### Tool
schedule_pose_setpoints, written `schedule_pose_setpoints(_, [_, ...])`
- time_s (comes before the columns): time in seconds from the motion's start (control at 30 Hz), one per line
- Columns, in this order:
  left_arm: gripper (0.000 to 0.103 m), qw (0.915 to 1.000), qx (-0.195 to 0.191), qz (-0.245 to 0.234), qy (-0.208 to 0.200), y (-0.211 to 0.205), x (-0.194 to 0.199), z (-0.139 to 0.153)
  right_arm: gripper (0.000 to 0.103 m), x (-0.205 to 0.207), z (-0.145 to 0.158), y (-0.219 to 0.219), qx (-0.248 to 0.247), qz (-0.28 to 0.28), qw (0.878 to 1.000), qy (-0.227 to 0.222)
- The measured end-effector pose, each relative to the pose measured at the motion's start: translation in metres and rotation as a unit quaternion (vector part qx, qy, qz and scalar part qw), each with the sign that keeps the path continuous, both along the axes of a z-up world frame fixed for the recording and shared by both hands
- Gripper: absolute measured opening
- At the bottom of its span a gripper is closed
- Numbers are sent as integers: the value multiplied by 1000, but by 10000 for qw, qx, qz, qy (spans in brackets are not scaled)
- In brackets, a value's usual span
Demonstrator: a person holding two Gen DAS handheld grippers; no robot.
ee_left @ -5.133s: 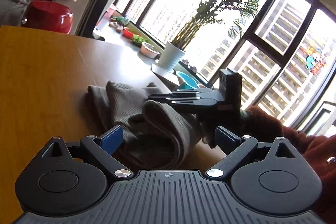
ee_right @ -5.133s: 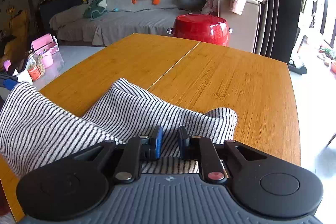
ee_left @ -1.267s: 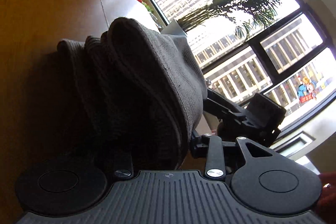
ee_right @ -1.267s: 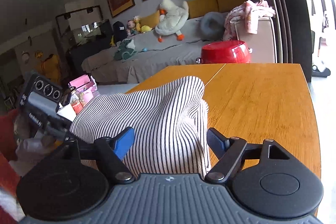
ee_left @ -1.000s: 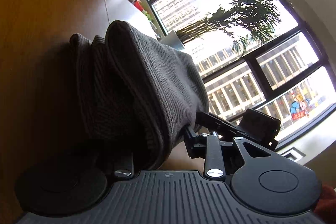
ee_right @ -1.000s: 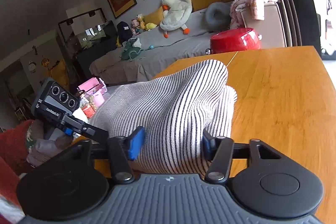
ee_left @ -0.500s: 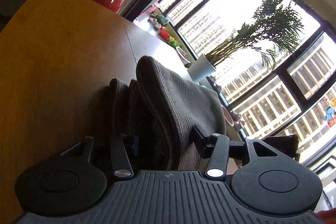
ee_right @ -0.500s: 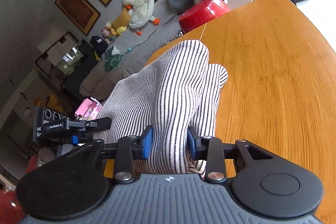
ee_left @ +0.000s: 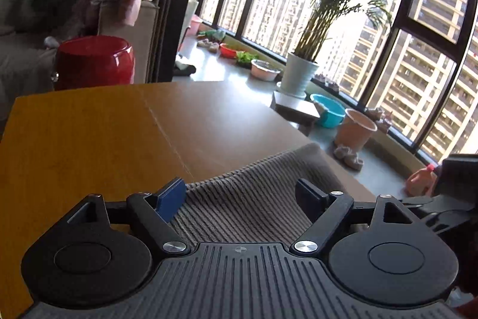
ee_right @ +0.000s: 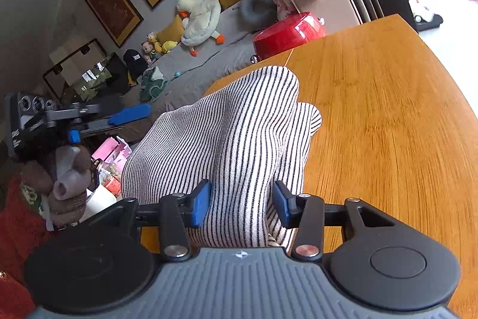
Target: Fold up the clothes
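Right wrist: striped garment between pads.

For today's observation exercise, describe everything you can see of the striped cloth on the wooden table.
The white knit cloth with thin black stripes is bunched into a folded, humped bundle on the orange wooden table. In the right wrist view it rises between the right gripper's blue-padded fingers, which press its sides. In the left wrist view its ribbed fabric looks grey-brown and lies between the left gripper's spread fingers, apparently untouched.
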State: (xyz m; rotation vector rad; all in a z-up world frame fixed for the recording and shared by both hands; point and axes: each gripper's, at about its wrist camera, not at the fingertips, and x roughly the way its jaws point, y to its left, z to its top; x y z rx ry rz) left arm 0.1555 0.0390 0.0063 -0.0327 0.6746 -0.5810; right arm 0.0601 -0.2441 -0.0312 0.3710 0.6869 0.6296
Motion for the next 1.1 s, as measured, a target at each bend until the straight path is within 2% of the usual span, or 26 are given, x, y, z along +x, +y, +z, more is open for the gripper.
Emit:
schedule_pose_setpoints(0.03, [87,9999,139,26,18,-4,5,-8,61,-3,3,1,-88,-21,9999,-57])
schedule_pose_setpoints(0.07, [89,9999,106,50,60,-2,8,-14,74,-7,8,1,-189,-57,9997,-114])
schedule_pose_setpoints(0.1, [90,9999,7,73,112,3,9,-18,80,-12,13,0,-263,-78,9995,-167])
schedule_pose_setpoints(0.13, [90,9998,-92,96,164,7,11,-22,94,-17,18,-1,-289,-75,9993,-205])
schedule_pose_setpoints(0.17, [90,9996,-166,111,197,13,10,-26,103,-22,22,-1,-274,-38,9994,-221])
schedule_pose_setpoints(0.27, [92,9992,-257,149,271,22,8,-31,103,-31,29,0,-56,347,9993,141])
schedule_pose_setpoints(0.33, [94,9986,-330,200,357,25,10,-34,103,-30,21,6,383,613,9956,593])
schedule_pose_setpoints(0.4, [95,9979,-404,232,449,28,13,-36,103,-27,10,12,882,874,9864,1079])
schedule_pose_setpoints(0.47, [96,9971,-456,260,543,30,14,-37,103,-23,-1,19,1375,1130,9716,1560])
schedule_pose_setpoints(0.53, [96,9965,-478,292,614,33,14,-37,103,-14,-11,28,1736,1039,9619,1839])
schedule_pose_setpoints(0.63, [96,9956,-423,472,690,41,10,-36,103,8,-19,26,1989,359,9592,1979])
schedule_pose_setpoints(0.7, [96,9938,-546,503,827,49,5,-37,103,22,-24,16,2163,-131,9540,2071])
schedule_pose_setpoints(0.77, [96,9921,-648,509,951,54,1,-39,103,33,-21,7,2040,-569,9588,1891])
schedule_pose_setpoints(0.9, [96,9918,-669,522,961,58,-6,-40,103,46,-10,-1,1383,-1191,9733,1391])
schedule_pose_setpoints(0.97, [96,9917,-685,521,959,60,-6,-41,103,48,-6,0,1271,-1170,9767,1273])
schedule_pose_setpoints(1.1, [97,9921,-680,498,926,60,-5,-42,103,39,-2,9,1142,-722,9822,1307])
